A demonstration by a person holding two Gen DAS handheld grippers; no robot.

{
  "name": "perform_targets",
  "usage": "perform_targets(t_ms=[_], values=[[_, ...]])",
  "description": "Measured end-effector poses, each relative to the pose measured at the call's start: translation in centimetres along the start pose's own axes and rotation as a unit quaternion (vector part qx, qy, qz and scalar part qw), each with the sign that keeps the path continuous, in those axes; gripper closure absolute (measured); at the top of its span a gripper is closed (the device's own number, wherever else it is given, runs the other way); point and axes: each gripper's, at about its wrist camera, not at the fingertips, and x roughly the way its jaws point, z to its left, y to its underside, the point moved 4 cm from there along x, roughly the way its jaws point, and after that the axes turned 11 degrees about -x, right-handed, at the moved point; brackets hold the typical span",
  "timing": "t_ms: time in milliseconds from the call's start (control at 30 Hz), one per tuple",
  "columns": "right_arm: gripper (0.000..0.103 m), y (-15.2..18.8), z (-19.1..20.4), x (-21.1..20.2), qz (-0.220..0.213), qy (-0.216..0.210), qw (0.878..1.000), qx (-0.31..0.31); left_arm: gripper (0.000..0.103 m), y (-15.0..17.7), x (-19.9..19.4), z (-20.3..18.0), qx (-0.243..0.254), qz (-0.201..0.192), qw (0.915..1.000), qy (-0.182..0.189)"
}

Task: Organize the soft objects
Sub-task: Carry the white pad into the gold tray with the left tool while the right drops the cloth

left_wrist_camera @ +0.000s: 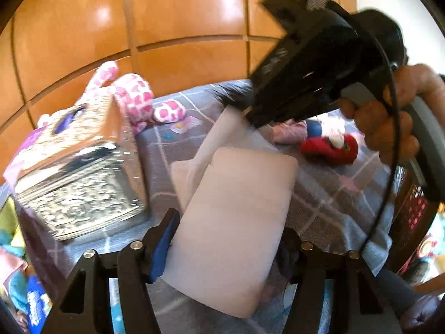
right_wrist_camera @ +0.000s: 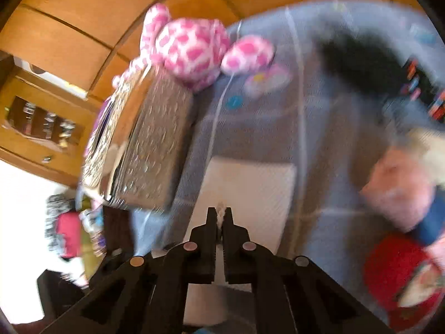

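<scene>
your left gripper (left_wrist_camera: 225,253) fingers clamp the white pillow's (left_wrist_camera: 236,208) near end; right gripper (right_wrist_camera: 221,217) fingers pinch its far edge, silver box (left_wrist_camera: 80,172) close left.

glossy orange wood wall panels (left_wrist_camera: 172,19) across top; grey grid-patterned bedspread (left_wrist_camera: 328,194) lower centre; bright glare left in the right-wrist view.
</scene>
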Motion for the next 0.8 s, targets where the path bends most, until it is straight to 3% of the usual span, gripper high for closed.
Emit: perform_targets(t_ms=[167,267,367,467,567,600,800], values=[[0.102,-2.0,-2.3,-5.6,-0.076,0.044,0.996,0.03,0.043,-1.4,-3.3,2.1,-0.06,-0.02,0.9978,0.016],[0.102,-2.6,-2.4,-8.3,-0.105,0.055,0.993,0.026,0.043,-2.7,-5.9,4.2,-0.1,-0.045,0.994,0.008],[0.102,-2.7,-1.9,-10.0,-0.126,0.066,0.99,0.013,0.042,-3.8,-8.1,7.6,-0.153,-0.059,0.9863,-0.018],[0.102,-2.7,-1.1,-10.6,-0.136,0.077,0.988,-0.003,0.042,-3.9,-9.9,12.1,-0.209,-0.064,0.973,-0.075],[0.102,-2.5,-0.1,-10.8,-0.143,0.083,0.986,-0.013,0.041,-3.1,-12.0,17.1,-0.282,-0.066,0.9481,-0.13],[0.102,-2.4,0.1,-10.8,-0.145,0.082,0.986,-0.015,0.041,-2.6,-12.9,19.2,-0.307,-0.07,0.9364,-0.156],[0.102,-2.6,2.3,-12.2,-0.168,0.078,0.982,-0.042,0.039,1.6,-16.5,28.6,-0.384,-0.061,0.8779,-0.28]])
